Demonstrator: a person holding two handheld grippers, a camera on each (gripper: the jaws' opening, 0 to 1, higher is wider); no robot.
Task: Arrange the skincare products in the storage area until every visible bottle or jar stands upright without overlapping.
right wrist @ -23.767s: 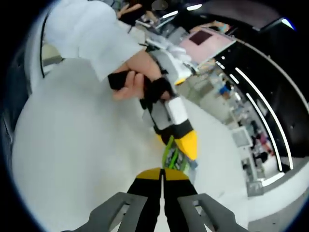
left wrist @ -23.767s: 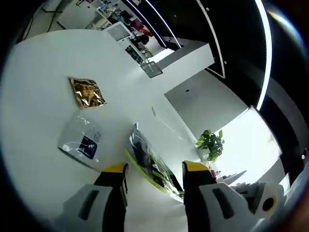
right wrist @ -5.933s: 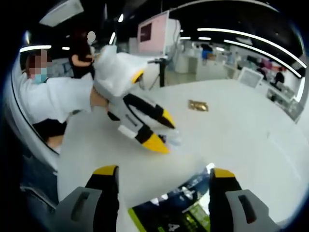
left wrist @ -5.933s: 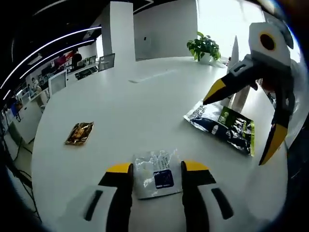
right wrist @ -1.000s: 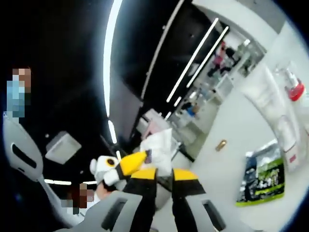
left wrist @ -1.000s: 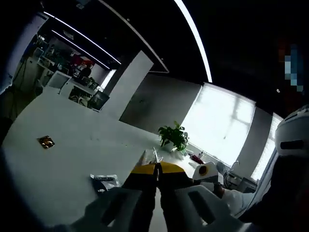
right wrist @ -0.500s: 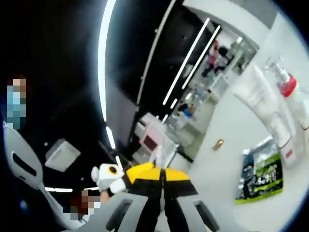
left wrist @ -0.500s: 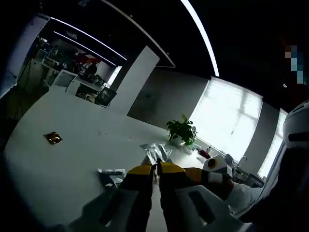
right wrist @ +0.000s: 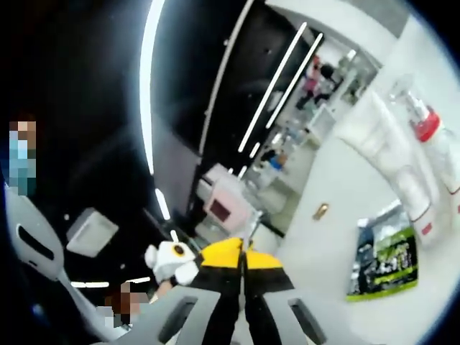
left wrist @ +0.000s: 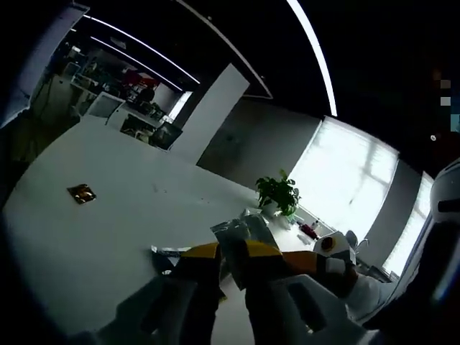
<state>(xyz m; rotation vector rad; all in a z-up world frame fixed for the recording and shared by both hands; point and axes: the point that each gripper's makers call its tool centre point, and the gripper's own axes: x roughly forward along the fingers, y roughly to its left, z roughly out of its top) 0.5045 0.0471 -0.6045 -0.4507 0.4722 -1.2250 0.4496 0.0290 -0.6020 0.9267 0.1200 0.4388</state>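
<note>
White tabletop (left wrist: 108, 215) spreads across the left gripper view, tilted and seen from low down. Far left on it lies a small gold sachet (left wrist: 81, 193), well apart from everything else. Nearer the middle, a clear sachet with a dark label (left wrist: 167, 256) lies flat just beside the left gripper (left wrist: 231, 253). That gripper's yellow-tipped jaws stand slightly parted with a pale, clear packet (left wrist: 237, 231) between them, its crinkled top rising above the tips; the jaws look pressed onto it. Beyond it, a potted green plant (left wrist: 278, 195) stands at the table's far edge before bright windows. To the right, the right gripper (left wrist: 332, 248) comes in with its yellow tip beside the packet.

Moving to the right gripper view, at lower left the white body and yellow tip of the left gripper (right wrist: 188, 259) sit just beside this view's own jaws. The right gripper (right wrist: 243, 260) has its two yellow tips pressed together with no gap, and a thin clear edge, too small to identify, pokes up at the seam. Further right the gold sachet (right wrist: 320, 210) shows as a small speck on the table (right wrist: 338, 244). A green-and-black pouch (right wrist: 378, 260) lies flat near the right side. Just beside it, at the right edge, a white tube (right wrist: 388, 162) and a clear bottle with a red collar (right wrist: 430, 133) appear side by side.
</note>
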